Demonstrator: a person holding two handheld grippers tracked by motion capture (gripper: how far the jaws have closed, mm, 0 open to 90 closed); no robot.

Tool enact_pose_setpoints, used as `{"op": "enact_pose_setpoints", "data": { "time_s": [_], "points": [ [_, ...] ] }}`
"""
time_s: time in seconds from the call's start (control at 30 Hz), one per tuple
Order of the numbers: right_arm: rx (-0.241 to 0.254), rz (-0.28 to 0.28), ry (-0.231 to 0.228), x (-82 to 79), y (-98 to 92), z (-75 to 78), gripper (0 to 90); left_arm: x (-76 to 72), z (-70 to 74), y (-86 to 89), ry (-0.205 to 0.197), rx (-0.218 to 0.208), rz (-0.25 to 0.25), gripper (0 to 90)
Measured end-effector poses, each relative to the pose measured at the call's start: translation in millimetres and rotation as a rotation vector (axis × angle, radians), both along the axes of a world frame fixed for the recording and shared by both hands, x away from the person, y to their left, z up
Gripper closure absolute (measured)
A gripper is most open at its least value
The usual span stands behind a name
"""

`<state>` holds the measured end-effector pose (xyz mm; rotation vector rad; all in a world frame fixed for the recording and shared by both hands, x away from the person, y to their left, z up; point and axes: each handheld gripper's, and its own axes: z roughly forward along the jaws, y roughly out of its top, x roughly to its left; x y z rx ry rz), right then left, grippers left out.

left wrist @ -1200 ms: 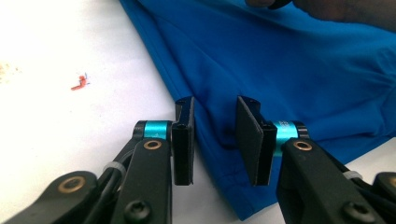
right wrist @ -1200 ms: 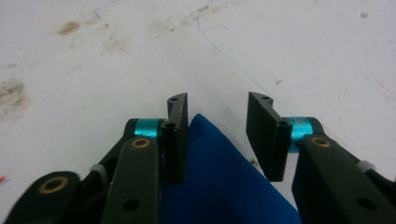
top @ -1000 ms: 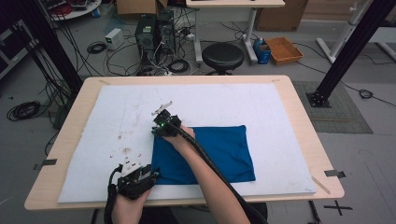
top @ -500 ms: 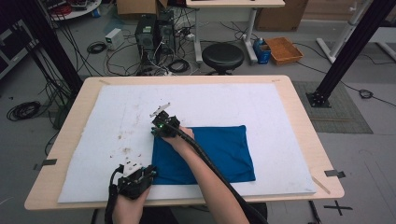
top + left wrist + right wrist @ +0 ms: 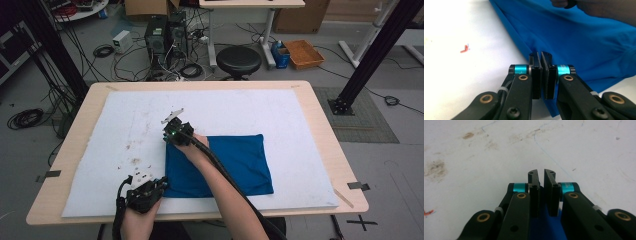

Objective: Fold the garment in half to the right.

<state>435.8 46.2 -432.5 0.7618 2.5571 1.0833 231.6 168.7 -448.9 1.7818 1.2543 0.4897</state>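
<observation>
A blue cloth (image 5: 235, 160) lies flat on the white mat (image 5: 250, 105), right of the middle. My left gripper (image 5: 163, 186) sits at the cloth's near-left corner. In the left gripper view that gripper (image 5: 540, 53) is shut, with the blue cloth's (image 5: 579, 37) edge pinched between the jaws. My right gripper (image 5: 171, 136) is at the far-left corner, with the forearm lying across the cloth. Its jaws (image 5: 541, 172) have just been closing and stand nearly together, with the blue cloth (image 5: 544, 227) between them.
The mat carries brown stains (image 5: 134, 161) left of the cloth and a small red mark (image 5: 465, 48). The wooden table's edge (image 5: 320, 115) frames the mat. A stool (image 5: 239, 60), cables and computer cases stand on the floor beyond the table.
</observation>
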Motion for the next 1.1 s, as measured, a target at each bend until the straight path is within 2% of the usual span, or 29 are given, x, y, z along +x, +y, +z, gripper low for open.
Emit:
{"op": "enact_pose_setpoints", "data": {
  "time_s": [0.27, 0.5, 0.67, 0.9, 1.1],
  "points": [
    [0.064, 0.005, -0.006, -1.3, -19.5, 22.5, 87.1, -2.8, 18.2, -5.3, -0.042, -0.02, -0.038, 87.6],
    [0.138, -0.006, 0.004, -1.0, -51.4, 42.2, 87.2, -3.9, 34.8, -23.5, -0.082, -0.042, -0.1, 87.6],
    [0.183, 0.001, 0.027, 1.0, -79.4, 53.2, 87.2, -0.6, 42.9, -44.8, -0.097, -0.049, -0.147, 87.6],
    [0.224, 0.017, 0.027, 2.8, -128.2, 67.0, 87.2, 6.3, 48.0, -80.2, -0.106, -0.068, -0.222, 87.6],
    [0.234, 0.014, 0.044, 4.4, -172.7, 70.3, 87.0, 14.6, 51.0, -117.7, -0.097, -0.102, -0.297, 87.6]
  ]
}}
